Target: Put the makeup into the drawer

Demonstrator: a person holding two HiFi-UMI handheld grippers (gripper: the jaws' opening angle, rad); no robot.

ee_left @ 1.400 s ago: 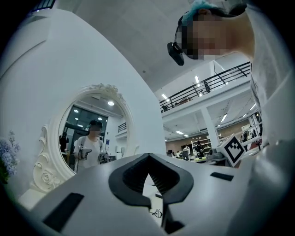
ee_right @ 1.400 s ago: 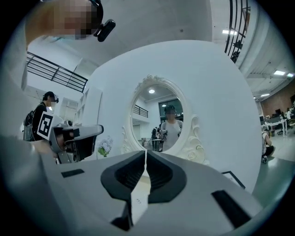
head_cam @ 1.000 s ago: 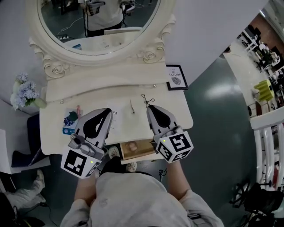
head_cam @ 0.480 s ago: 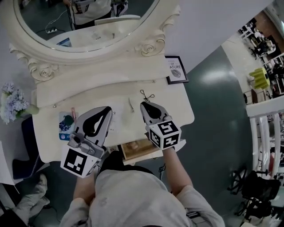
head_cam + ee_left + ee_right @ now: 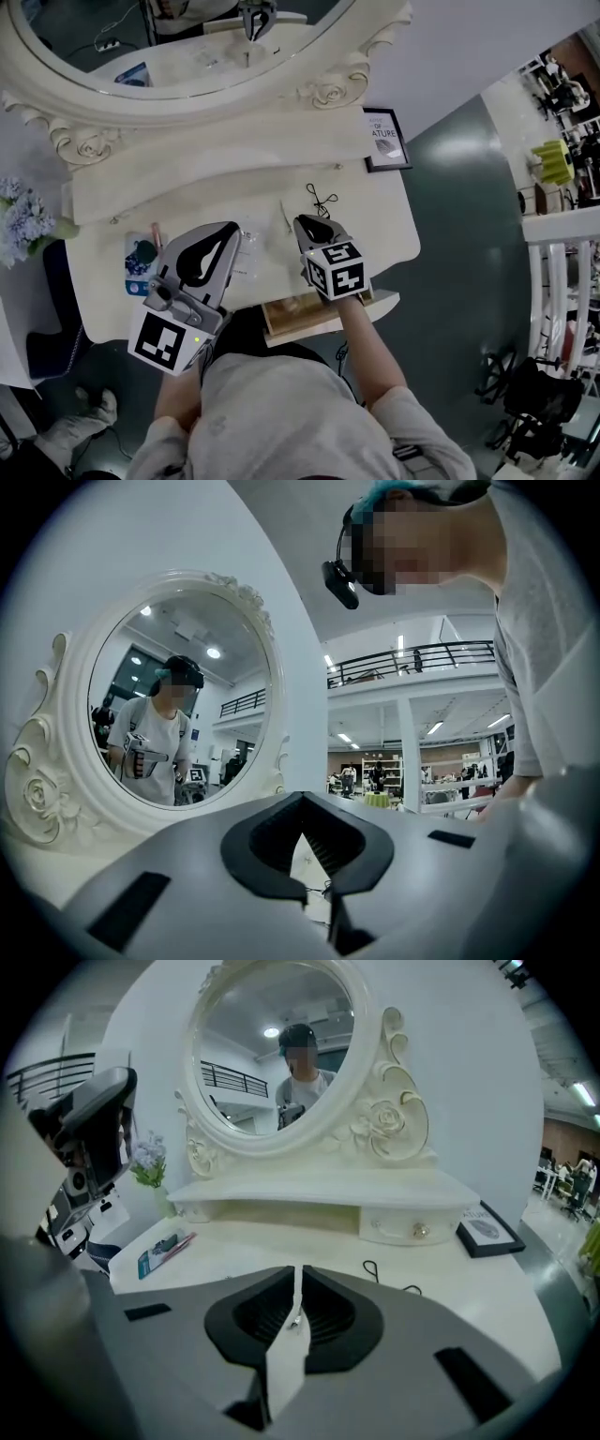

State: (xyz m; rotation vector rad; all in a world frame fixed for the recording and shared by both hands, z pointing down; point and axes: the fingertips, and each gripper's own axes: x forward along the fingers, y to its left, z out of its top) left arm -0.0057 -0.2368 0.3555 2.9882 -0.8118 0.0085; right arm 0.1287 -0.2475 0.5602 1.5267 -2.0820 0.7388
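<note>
The left tongs (image 5: pixel 221 234) hang over the left half of the cream-white bench (image 5: pixel 394 234). Their tips are pressed together on nothing. Seen from the left gripper view, they (image 5: pixel 302 803) point up toward the oval mirror in its carved cream frame (image 5: pixel 37 789).

The right tongs (image 5: pixel 308 223) are over the middle of the bench, drawn to a narrow slit (image 5: pixel 296 1274). Only pale bench surface and a tiny silvery speck show through it, and no object is clearly clamped.

The makeup, a flat blue packet (image 5: pixel 141 263) with a slim pink stick (image 5: pixel 157 234) beside it, lies on the bench just left of the left tongs, untouched. The shallow wood-lined drawer (image 5: pixel 305 315) stands pulled out under the bench's front edge, below the right tongs.

A small pale stick (image 5: pixel 284 214) and a looped black cord (image 5: pixel 322 199) lie just ahead of the right tongs. A black-framed picture (image 5: pixel 386 139) leans at the back right.
</note>
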